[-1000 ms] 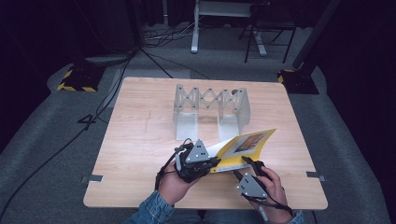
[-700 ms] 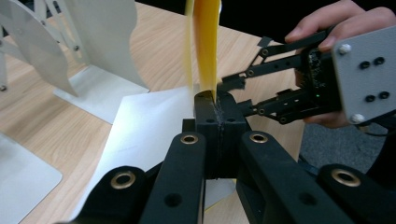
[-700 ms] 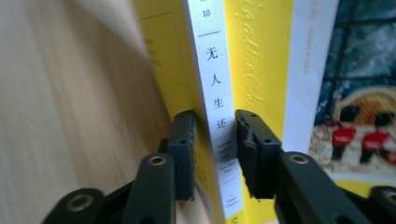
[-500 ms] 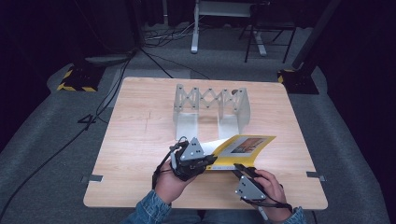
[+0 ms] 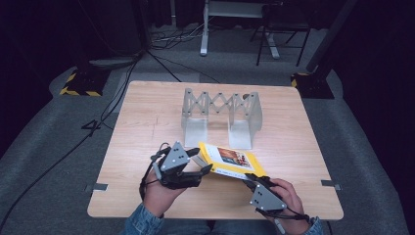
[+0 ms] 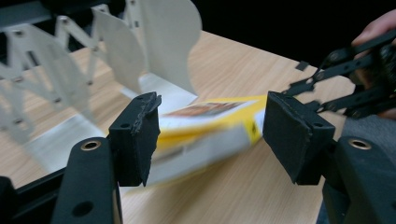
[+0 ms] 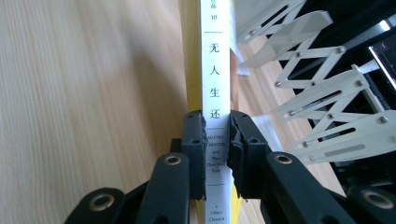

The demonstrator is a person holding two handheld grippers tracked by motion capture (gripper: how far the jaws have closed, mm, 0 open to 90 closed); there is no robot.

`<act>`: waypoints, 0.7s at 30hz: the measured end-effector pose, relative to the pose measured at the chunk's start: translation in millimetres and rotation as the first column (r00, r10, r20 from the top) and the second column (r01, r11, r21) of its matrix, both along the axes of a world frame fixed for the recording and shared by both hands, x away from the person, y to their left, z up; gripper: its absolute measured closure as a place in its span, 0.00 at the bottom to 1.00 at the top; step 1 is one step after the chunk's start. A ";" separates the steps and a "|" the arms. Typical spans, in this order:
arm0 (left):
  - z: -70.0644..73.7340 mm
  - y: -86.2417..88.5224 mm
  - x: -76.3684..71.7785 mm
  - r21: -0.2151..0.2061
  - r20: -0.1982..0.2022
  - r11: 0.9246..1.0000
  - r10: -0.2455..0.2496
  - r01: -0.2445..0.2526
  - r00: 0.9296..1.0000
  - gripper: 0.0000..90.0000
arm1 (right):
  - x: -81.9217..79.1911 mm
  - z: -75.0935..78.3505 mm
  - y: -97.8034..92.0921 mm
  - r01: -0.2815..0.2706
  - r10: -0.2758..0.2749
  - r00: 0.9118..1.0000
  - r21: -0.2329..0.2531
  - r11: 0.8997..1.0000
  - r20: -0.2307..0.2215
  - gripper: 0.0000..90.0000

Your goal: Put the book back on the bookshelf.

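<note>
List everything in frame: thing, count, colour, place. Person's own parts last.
Table: 1, light wood, centre of the high view, on grey floor.
Expanding book rack: 1, silver-grey metal with scissor lattice, standing at the table's middle, empty.
Book: 1, yellow cover with a picture, white spine with printed characters; near edge of the table in front of the rack, held between the two grippers.
Stands and cables: several, dark, on the floor beyond the table; two bases with yellow-black striping.
Left gripper: 1, black, jaws open on either side of the book's end, not touching it as far as its own view shows.
Right gripper: 1, black, jaws shut on the book's spine.
Hands: 2, at the near table edge, denim sleeves.
</note>
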State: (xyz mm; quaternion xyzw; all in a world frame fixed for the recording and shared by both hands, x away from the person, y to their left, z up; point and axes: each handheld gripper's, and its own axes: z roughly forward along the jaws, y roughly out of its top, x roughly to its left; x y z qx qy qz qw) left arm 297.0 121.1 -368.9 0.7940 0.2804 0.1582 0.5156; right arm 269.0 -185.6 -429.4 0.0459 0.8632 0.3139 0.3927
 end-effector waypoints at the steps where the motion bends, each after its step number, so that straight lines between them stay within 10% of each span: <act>1: -0.5 5.9 -1.1 -0.003 0.005 1.000 0.012 -0.012 1.000 0.41 | 0.2 4.3 -1.2 0.003 -0.003 1.000 0.025 1.000 -0.006 0.86; 10: -39.5 44.4 1.1 0.017 -0.083 0.995 0.100 -0.099 0.991 0.41 | 5.9 40.8 -15.3 0.062 -0.062 0.998 0.197 0.978 -0.008 0.86; 16: -69.2 50.8 10.3 0.039 -0.178 0.993 0.117 -0.112 0.977 0.42 | 17.5 43.3 -19.3 0.121 -0.103 0.990 0.217 0.969 -0.094 0.86; 21: -71.1 47.5 11.8 0.040 -0.182 0.994 0.103 -0.097 0.978 0.42 | 33.4 40.1 -30.0 0.162 -0.113 0.968 0.214 0.963 -0.224 0.86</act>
